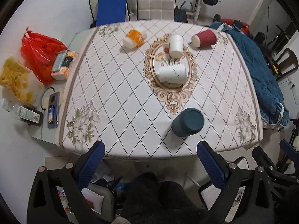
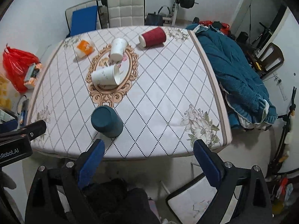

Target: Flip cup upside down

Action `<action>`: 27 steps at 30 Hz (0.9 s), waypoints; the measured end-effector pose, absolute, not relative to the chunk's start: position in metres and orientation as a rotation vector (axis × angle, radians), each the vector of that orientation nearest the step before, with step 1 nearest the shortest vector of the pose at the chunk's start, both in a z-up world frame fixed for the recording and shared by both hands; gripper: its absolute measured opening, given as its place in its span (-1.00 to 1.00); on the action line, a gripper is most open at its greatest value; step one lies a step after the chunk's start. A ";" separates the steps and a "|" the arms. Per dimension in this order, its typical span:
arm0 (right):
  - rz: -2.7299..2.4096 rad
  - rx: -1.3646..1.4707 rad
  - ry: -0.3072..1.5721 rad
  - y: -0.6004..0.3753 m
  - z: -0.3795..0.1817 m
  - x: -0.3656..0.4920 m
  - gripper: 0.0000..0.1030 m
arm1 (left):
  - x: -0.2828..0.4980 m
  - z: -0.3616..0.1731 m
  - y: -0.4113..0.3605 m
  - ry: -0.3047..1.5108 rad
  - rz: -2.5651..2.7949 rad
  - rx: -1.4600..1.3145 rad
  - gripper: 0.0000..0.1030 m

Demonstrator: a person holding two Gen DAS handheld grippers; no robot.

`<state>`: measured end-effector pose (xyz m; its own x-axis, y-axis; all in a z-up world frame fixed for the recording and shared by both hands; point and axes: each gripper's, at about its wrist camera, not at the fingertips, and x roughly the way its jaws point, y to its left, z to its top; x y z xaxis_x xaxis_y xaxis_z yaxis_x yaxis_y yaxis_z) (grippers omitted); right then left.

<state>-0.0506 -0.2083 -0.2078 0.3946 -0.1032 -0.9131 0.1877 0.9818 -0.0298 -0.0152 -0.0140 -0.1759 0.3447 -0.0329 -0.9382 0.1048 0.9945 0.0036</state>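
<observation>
A dark teal cup [image 1: 187, 122] [image 2: 106, 121] stands upside down on the table near its front edge. Two white cups lie on their sides on the oval ornament: the nearer one [image 1: 172, 73] [image 2: 105, 75] and the farther one [image 1: 176, 45] [image 2: 117, 48]. A red cup [image 1: 204, 38] [image 2: 152, 36] and an orange and white cup [image 1: 134, 37] [image 2: 84, 48] lie on their sides at the back. My left gripper [image 1: 150, 149] and my right gripper [image 2: 148, 148] are both open and empty, held off the table's front edge.
The table [image 1: 115, 93] has a quilted diamond-pattern cover. A red bag [image 1: 40, 53], snacks and a bottle lie on a side surface at the left. A blue blanket [image 2: 239, 71] hangs at the right. Chairs [image 1: 156, 3] stand behind the table.
</observation>
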 end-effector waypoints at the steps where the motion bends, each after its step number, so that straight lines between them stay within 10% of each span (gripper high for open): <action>1: -0.180 0.087 1.142 -0.210 -0.201 -0.055 0.90 | -0.020 -0.168 -0.014 1.203 -0.090 0.065 0.96; 27: -0.126 0.082 0.942 -0.214 -0.016 -0.153 0.90 | -0.112 -0.026 -0.018 1.030 -0.081 0.059 0.96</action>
<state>-0.1525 -0.2135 -0.0156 0.5815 -0.0723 -0.8103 0.1436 0.9895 0.0148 -0.1125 -0.0182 -0.0257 0.5119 -0.0398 -0.8581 0.0952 0.9954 0.0106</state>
